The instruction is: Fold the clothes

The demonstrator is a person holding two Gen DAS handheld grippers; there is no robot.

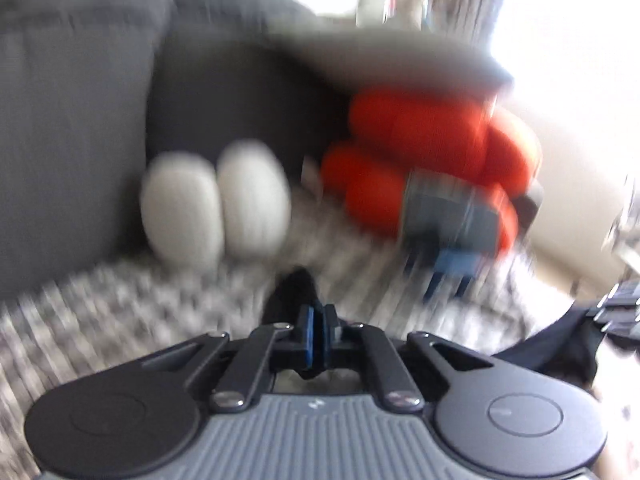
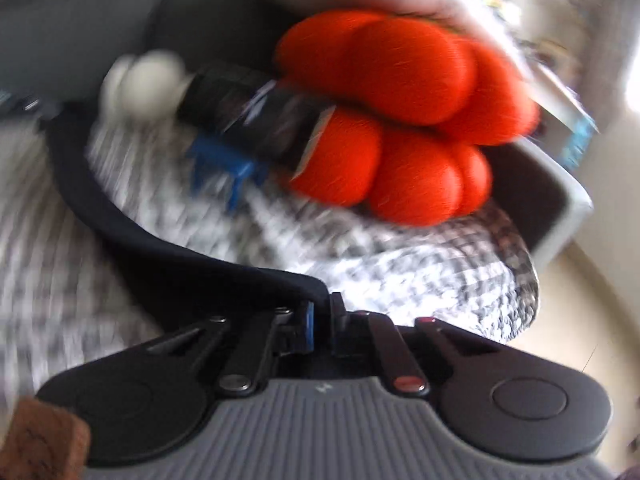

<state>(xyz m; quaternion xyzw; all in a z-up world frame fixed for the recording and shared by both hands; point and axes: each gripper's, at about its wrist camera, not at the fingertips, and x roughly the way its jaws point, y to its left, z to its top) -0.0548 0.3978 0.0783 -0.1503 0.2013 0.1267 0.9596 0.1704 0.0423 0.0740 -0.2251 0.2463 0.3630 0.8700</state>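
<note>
While both views were blurred, the dark garment [image 1: 294, 292] could be seen rising as a small fold right at the tips of the left gripper [image 1: 319, 320], low in the middle of the left wrist frame, its jaws closed on the cloth. Behind lay a black-and-white checked cover [image 1: 120, 308], a grey cushion [image 1: 72, 120] at upper left and an orange-gloved hand [image 1: 432, 152] to the right. In the right wrist frame the garment's dark edge [image 2: 168, 244] curved from the left down into the right gripper [image 2: 322, 316], whose jaws pinched it.
</note>
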